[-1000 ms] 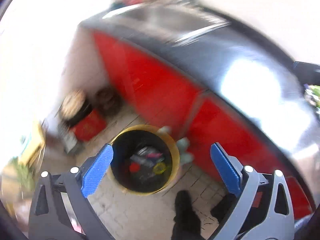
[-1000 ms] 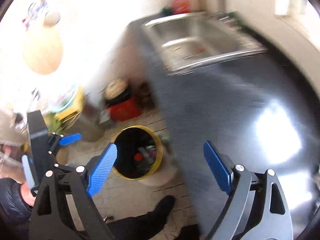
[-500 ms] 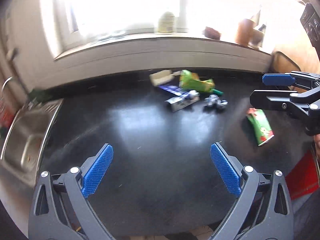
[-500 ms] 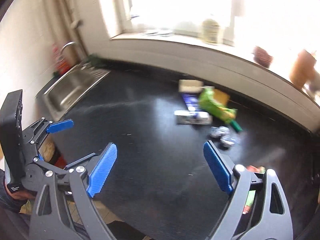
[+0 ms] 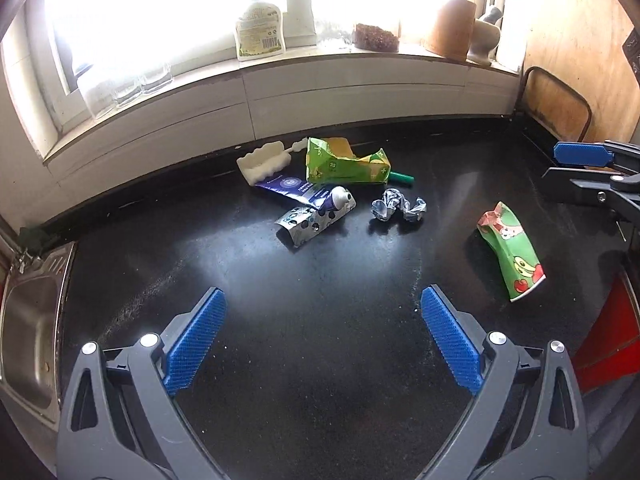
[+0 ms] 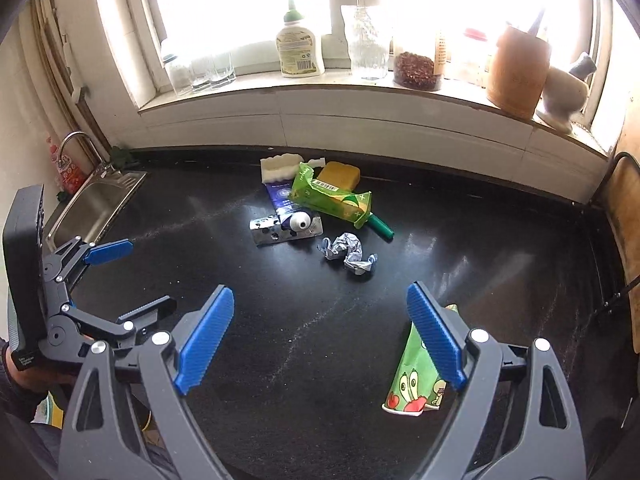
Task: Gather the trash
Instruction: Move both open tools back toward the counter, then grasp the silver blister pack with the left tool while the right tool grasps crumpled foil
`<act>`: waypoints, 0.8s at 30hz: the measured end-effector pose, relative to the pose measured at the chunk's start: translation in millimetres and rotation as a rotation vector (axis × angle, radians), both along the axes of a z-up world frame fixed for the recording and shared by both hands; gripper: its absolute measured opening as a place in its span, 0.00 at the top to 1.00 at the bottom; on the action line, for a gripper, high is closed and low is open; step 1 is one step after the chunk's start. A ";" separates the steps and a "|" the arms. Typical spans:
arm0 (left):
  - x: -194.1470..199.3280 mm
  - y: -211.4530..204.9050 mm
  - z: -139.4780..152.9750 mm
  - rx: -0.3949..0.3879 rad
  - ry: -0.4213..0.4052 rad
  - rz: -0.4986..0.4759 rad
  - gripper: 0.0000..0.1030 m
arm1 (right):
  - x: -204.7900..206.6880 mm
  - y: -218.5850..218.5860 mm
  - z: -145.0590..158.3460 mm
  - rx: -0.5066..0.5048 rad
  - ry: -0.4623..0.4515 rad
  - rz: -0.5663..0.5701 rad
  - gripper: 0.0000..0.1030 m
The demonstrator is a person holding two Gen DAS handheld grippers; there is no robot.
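Both grippers hang above a black surface [image 5: 320,360] with their jaws wide apart and holding nothing. The left gripper [image 5: 322,340] occupies the bottom centre of its own view; the right gripper [image 6: 320,336] occupies the bottom centre of its own view.

Trash lies in two places. A cluster sits in the upper centre of both views, near the back edge of the surface:
- a white foam piece [image 5: 260,162];
- a green carton [image 5: 346,164], lying flat, partly over a green marker [image 5: 402,177];
- a purple tube [image 5: 308,194], resting on a spotted wrapper [image 5: 306,224];
- a crumpled foil ball [image 5: 396,209], just right of the tube.

A crushed green paper cup [image 5: 510,254] lies apart from the cluster, at the right of the left view. In the right view the cup [image 6: 412,380] lies at lower right, partly behind the right-hand jaw.

A steel sink [image 5: 28,340] is at the left edge.
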State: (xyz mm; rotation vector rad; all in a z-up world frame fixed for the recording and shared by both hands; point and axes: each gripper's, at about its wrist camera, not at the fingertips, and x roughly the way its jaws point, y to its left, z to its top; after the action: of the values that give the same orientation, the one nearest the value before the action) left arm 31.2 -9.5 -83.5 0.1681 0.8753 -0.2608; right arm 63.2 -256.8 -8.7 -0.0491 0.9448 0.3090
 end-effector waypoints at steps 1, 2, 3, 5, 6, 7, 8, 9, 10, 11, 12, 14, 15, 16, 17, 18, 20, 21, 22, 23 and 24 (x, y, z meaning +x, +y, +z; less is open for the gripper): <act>7.8 -0.5 -5.3 0.011 0.004 -0.009 0.08 | 4.5 -1.3 -5.7 -0.004 0.011 0.002 0.17; 15.4 -0.8 -10.1 0.020 0.003 -0.022 0.08 | 8.2 -1.6 -10.0 -0.008 0.017 0.003 0.17; 20.8 -1.1 -13.0 0.024 -0.001 -0.033 0.08 | 12.6 -1.1 -15.2 -0.009 0.027 0.008 0.17; 37.7 -1.4 -21.7 0.035 -0.012 -0.062 0.08 | 23.2 -0.2 -26.8 -0.020 0.039 0.019 0.17; 44.6 -1.6 -25.0 0.033 -0.024 -0.080 0.08 | 29.9 0.3 -33.3 -0.019 0.046 0.029 0.17; 53.9 -2.2 -30.2 0.033 -0.036 -0.104 0.08 | 37.4 1.1 -41.1 -0.017 0.064 0.042 0.17; 64.4 -3.9 -36.9 0.049 -0.038 -0.125 0.08 | 43.2 1.1 -46.5 -0.017 0.075 0.048 0.17; 71.7 -5.4 -42.2 0.062 -0.035 -0.135 0.08 | 50.7 2.0 -53.1 -0.018 0.083 0.056 0.17; 84.0 -7.2 -50.3 0.077 -0.027 -0.150 0.08 | 58.2 2.6 -59.5 -0.018 0.095 0.067 0.17; 95.0 -8.4 -56.7 0.085 -0.020 -0.163 0.08 | 69.0 3.6 -69.1 -0.025 0.112 0.078 0.17; 108.9 -9.6 -65.4 0.096 -0.008 -0.179 0.08 | 78.2 4.4 -77.2 -0.030 0.124 0.087 0.17; 130.1 -11.6 -79.5 0.106 0.022 -0.207 0.08 | 97.1 4.9 -93.8 -0.034 0.155 0.109 0.17; 137.7 -12.0 -85.4 0.105 0.032 -0.219 0.08 | 106.8 5.8 -102.7 -0.039 0.173 0.117 0.17; 148.9 -13.1 -94.4 0.106 0.051 -0.240 0.08 | 116.7 7.3 -112.1 -0.047 0.191 0.129 0.17; 156.4 -15.2 -101.1 0.113 0.062 -0.255 0.08 | 124.4 9.0 -119.8 -0.058 0.204 0.140 0.17; 163.6 -16.6 -106.8 0.117 0.074 -0.269 0.08 | 130.4 10.8 -126.2 -0.069 0.211 0.151 0.17; 176.5 -20.3 -118.1 0.124 0.096 -0.308 0.08 | 144.7 16.3 -143.8 -0.105 0.231 0.183 0.18; 181.6 -23.0 -122.1 0.131 0.105 -0.325 0.08 | 150.0 19.2 -151.0 -0.122 0.241 0.198 0.20; 184.8 -25.1 -124.3 0.128 0.110 -0.345 0.08 | 156.6 23.1 -159.1 -0.131 0.252 0.220 0.21; 187.1 -27.3 -126.8 0.120 0.109 -0.365 0.08 | 160.1 24.5 -163.2 -0.137 0.251 0.232 0.23; 188.9 -29.7 -130.5 0.118 0.113 -0.380 0.08 | 163.0 26.8 -167.1 -0.148 0.253 0.244 0.26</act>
State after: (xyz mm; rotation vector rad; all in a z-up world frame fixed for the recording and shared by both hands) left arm 220.0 -39.2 -214.0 0.4348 0.9687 -0.5777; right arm 226.1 -230.0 -175.8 -0.2673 1.2145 0.4780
